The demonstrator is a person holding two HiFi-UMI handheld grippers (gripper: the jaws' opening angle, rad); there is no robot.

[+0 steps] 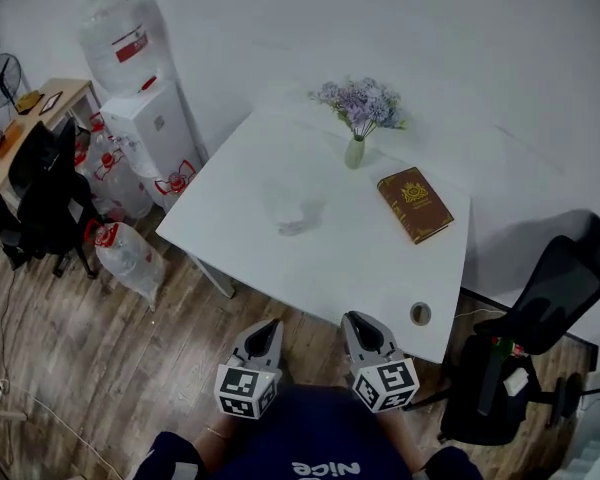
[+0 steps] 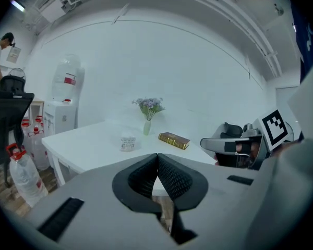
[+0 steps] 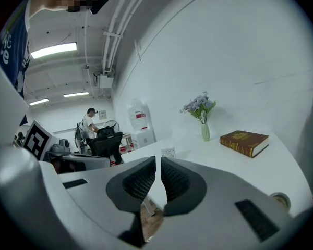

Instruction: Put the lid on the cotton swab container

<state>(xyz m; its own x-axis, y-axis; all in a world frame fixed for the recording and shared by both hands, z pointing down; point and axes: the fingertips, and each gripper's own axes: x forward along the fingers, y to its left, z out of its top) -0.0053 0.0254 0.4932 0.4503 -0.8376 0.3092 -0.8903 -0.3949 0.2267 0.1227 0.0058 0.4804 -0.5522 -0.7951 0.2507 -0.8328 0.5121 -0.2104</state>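
The clear cotton swab container (image 1: 293,211) stands near the middle of the white table (image 1: 280,268); it also shows small in the left gripper view (image 2: 128,143) and the right gripper view (image 3: 168,152). I cannot make out its lid as a separate piece. My left gripper (image 1: 265,330) (image 2: 157,158) and right gripper (image 1: 360,321) (image 3: 158,160) hover side by side in front of the table's near edge, well short of the container. Both are shut, and neither holds anything.
A vase of purple flowers (image 1: 355,151) and a brown book (image 1: 415,204) stand at the table's far right. A small round ring (image 1: 420,314) sits near the front right corner. A water dispenser (image 1: 155,118) and bottles (image 1: 130,258) stand left; a black office chair (image 1: 540,338) stands right.
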